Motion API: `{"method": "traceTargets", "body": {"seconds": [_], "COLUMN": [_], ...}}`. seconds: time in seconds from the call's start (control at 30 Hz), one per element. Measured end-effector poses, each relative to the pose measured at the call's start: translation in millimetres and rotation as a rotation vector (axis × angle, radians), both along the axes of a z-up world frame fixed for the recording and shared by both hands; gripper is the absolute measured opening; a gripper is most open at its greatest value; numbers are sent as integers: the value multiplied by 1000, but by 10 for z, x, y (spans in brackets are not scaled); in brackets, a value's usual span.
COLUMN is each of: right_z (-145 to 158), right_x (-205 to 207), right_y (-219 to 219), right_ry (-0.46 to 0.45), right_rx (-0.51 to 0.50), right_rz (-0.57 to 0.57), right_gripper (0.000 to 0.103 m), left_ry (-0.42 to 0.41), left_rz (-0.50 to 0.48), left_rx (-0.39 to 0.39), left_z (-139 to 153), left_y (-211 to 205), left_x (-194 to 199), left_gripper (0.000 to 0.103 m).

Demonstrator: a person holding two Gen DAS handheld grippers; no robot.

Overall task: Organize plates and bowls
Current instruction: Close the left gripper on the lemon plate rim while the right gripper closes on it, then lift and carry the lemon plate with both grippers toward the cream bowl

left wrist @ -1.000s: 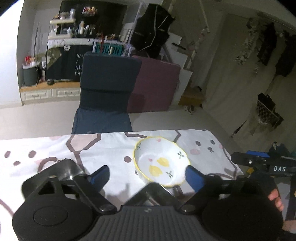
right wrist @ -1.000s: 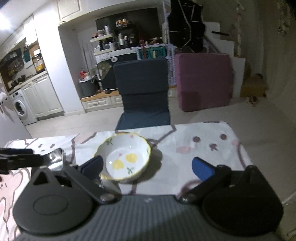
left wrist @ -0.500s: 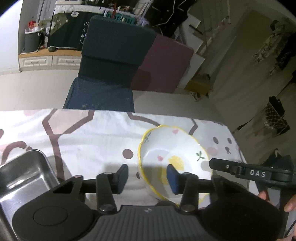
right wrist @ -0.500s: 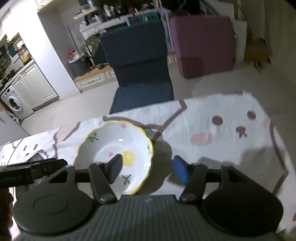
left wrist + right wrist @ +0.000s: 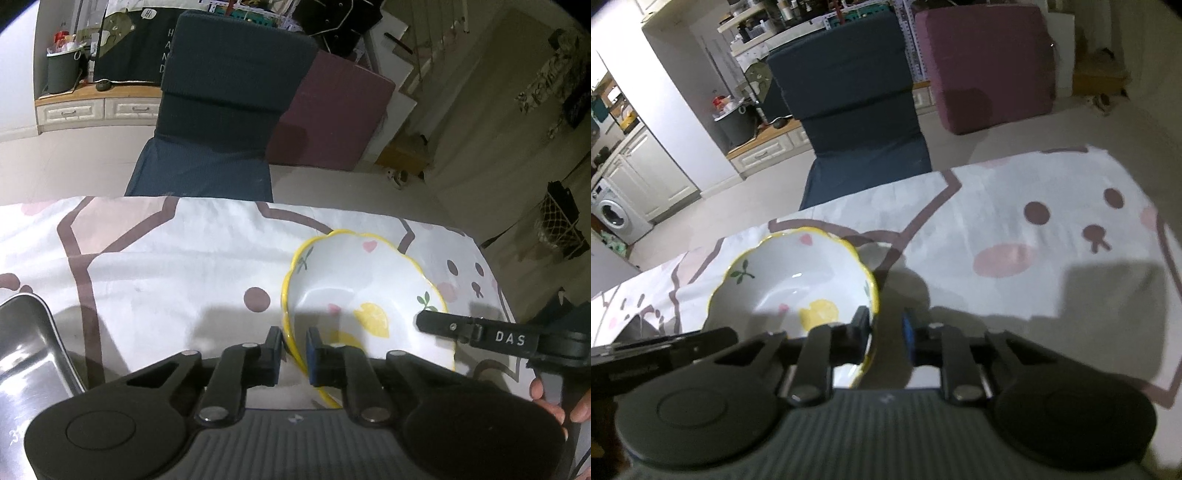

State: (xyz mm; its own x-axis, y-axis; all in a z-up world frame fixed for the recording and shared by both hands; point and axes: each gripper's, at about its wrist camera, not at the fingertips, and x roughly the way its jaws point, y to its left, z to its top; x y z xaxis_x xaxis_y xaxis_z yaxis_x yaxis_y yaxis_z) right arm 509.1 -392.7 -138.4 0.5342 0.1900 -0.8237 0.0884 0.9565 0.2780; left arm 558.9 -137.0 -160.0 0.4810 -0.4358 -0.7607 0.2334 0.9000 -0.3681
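Glossy white bowl point(image 5: 354, 291) with a wavy yellow rim and lemon prints sits on the table's soft bunny-print cloth point(image 5: 166, 266), lower middle of both views. Left hand-held gripper point(image 5: 294, 349) and right hand-held gripper point(image 5: 886, 326) have just been closing, each pinching opposite sides of the rim. Shiny steel tray point(image 5: 26, 354) at lower left.

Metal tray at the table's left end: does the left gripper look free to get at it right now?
Probably not yet. The left gripper has just been closing and now straddles the rim of the yellow-edged bowl. The metal tray lies unobstructed beside it.
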Motion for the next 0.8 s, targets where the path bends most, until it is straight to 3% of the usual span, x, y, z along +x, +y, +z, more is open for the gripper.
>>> {"method": "traceTargets", "body": {"seconds": [0.17,0.23,0.47,0.8], "right_z": [-57,-73,17,432], "right_x": [14,2,-87,-413], "right_y": [54,78,157,-40], "right_ry": [5,-2,-62,-152], "right_rx": [2,11,-79,-87], "right_rz": [15,17,40,9], "right_gripper": [15,10,9,8], "left_ry": [-11,-10,-26,-94], "left_rz": [-12,-19,-15,-17], "left_rx": [17,23,-11,-21], "left_z": [-20,-16,6,506], "left_y": [-41,-53,-112,-265], "left_x": [20,33,-3,-282], "left_gripper": [15,14,12,11]}}
